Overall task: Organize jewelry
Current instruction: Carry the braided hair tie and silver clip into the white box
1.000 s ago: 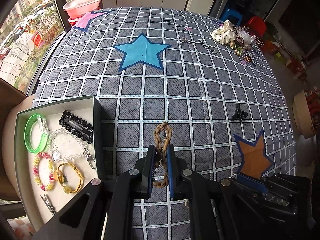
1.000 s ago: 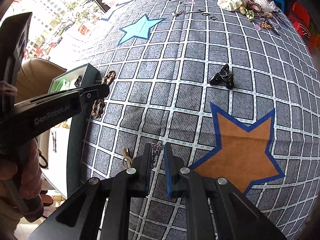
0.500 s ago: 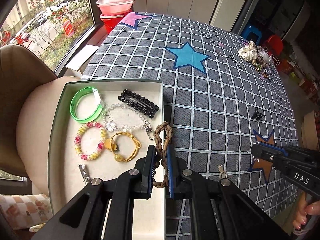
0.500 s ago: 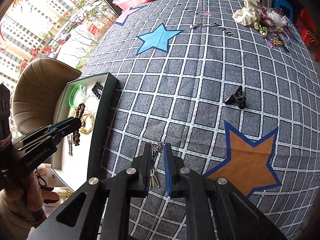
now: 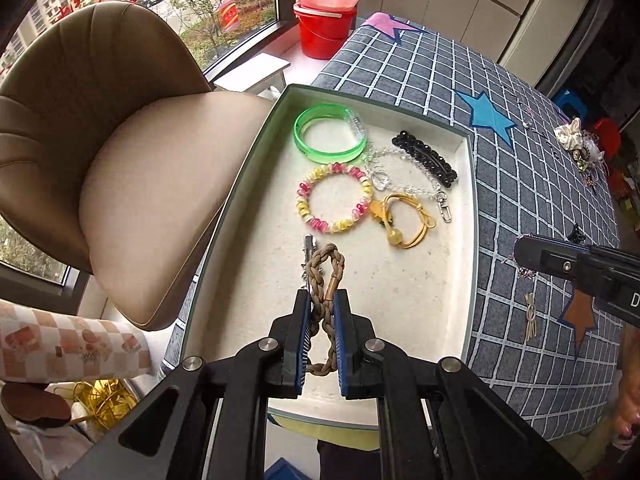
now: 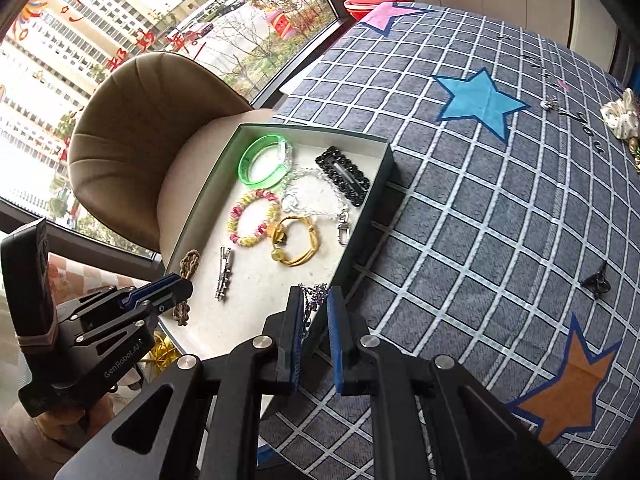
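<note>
My left gripper [image 5: 322, 300] is shut on a brown braided bracelet [image 5: 325, 268] and holds it over the near part of the open box [image 5: 472, 216]; it also shows in the right wrist view [image 6: 176, 286]. The box holds a green bangle [image 5: 328, 134], a pink-and-yellow bead bracelet [image 5: 334, 202], a yellow cord bracelet [image 5: 404, 220], a black hair clip [image 5: 424, 158], a clear bead chain [image 5: 404, 188] and a metal clip [image 5: 308, 248]. My right gripper [image 6: 313, 302] is shut on a thin silver chain [image 6: 314, 298] above the box's right wall.
The box sits at the left edge of a grey checked tablecloth [image 6: 480, 208] with coloured stars. A black claw clip [image 6: 598, 280], a tan cord piece [image 5: 531, 320] and a pile of jewelry [image 5: 580, 144] lie on the cloth. A tan chair [image 5: 120, 152] stands beside the box.
Both grippers moved left toward the box. The left carried the braided bracelet from above the cloth to over the box floor. The right lifted the silver chain to the box's right wall.
</note>
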Demonstrator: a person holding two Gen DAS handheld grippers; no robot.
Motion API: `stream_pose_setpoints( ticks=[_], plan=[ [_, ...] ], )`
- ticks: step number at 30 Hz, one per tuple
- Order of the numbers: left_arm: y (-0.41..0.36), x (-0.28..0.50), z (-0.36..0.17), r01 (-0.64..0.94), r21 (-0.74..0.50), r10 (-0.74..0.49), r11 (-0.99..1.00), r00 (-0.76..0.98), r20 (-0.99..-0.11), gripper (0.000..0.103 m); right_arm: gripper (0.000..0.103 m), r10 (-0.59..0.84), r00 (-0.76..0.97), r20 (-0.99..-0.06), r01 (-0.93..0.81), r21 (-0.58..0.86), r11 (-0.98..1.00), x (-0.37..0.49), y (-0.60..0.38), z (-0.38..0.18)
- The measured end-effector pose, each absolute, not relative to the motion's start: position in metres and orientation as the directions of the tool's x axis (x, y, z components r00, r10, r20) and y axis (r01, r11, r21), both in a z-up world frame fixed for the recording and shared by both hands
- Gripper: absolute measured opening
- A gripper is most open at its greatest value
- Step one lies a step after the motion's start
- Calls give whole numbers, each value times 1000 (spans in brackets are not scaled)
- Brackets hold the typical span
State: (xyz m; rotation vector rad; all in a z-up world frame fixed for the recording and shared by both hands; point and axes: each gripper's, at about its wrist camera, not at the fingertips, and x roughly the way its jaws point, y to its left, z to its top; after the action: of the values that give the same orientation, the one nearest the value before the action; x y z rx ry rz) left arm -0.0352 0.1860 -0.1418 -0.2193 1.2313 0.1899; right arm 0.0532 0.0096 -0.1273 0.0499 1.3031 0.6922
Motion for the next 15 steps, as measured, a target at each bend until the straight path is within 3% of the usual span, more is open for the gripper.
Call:
stream_pose_setpoints(
  ticks=[15],
  plan=[
    [216,-39,-194,-355,-71,31,932,274,-961,19,13,431,-63,-900,-531,396,749,48,99,-191]
  ],
)
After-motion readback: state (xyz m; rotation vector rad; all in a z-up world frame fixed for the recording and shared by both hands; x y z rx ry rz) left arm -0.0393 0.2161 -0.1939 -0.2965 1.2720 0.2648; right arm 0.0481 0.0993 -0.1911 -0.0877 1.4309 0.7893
